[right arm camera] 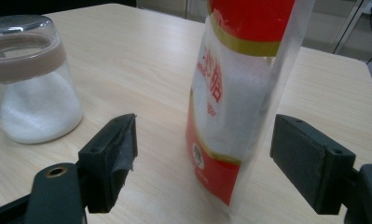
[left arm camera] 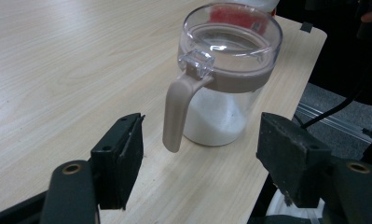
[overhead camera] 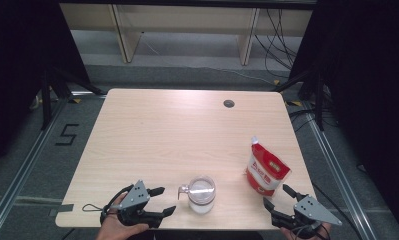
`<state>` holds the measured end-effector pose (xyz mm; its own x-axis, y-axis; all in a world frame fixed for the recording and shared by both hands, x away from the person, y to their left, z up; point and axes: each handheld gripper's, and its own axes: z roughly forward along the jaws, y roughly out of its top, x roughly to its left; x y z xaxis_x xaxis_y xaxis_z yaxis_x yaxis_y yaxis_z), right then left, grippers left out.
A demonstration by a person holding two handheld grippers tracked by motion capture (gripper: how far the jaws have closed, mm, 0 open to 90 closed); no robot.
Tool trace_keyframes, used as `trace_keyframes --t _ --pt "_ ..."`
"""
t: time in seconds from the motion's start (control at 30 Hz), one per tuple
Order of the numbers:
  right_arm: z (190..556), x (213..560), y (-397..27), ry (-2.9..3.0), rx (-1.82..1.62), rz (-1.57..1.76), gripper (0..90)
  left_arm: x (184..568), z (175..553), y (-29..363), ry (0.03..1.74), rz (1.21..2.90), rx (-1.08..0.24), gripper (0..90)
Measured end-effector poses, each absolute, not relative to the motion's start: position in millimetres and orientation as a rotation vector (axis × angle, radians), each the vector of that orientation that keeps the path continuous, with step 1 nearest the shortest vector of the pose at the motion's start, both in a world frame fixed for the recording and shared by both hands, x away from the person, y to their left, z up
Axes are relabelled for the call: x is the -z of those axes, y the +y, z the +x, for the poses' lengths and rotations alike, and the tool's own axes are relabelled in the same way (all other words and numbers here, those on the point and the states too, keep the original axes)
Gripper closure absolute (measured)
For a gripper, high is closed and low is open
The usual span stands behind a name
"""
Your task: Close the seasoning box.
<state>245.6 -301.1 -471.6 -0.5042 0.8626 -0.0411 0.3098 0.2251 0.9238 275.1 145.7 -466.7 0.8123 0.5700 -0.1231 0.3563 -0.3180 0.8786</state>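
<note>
— While both sets of tongs sit at the near edge, what does the wooden surface (overhead camera: 187, 125) carry?

— Two things, both toward the near side. The larger is a red and white pouch (overhead camera: 266, 170), standing upright near the right-hand edge. In the right gripper view it is see-through in its middle, with white grains inside and a gold band under the red top.

— And the smaller one?

— A clear jar (overhead camera: 202, 194) with a beige collar and a clear lid, standing upright close to the near edge, about midway between the two hands. White powder fills its lower part. A beige handle (left arm camera: 176, 112) hangs down from the collar on the side facing the left tongs.

— How do the left tongs (overhead camera: 159, 201) stand?

— Spread wide, holding nothing. They lie level just left of the jar, pointed at it. In the left gripper view the handle is ahead of the gap between the two black pads, apart from both.

— And the right tongs (overhead camera: 279, 197)?

— Also spread wide and empty. They sit at the near right corner, pointed up at the pouch. In the right gripper view the pouch stands just beyond the gap, with neither pad touching it.

— Do the jar and pouch touch?

— No, they stand well apart, bare wood between them.
</note>
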Motion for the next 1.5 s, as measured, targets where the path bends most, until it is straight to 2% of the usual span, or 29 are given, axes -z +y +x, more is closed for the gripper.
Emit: trace_keyframes --t 0.53,0.9,1.5 --pt "246.5 472.5 -300.7 1.95 -1.269 1.07 23.4 477.3 270.1 152.2 0.694 1.988 -0.281 20.8" --pt "247.1 474.2 -300.5 1.982 -1.257 1.087 20.2 481.9 268.3 157.9 0.712 1.991 -0.288 20.8" --pt "242.6 475.7 -301.2 2.0 -1.251 1.109 19.7 483.4 268.0 156.5 0.725 1.98 -0.278 20.8"
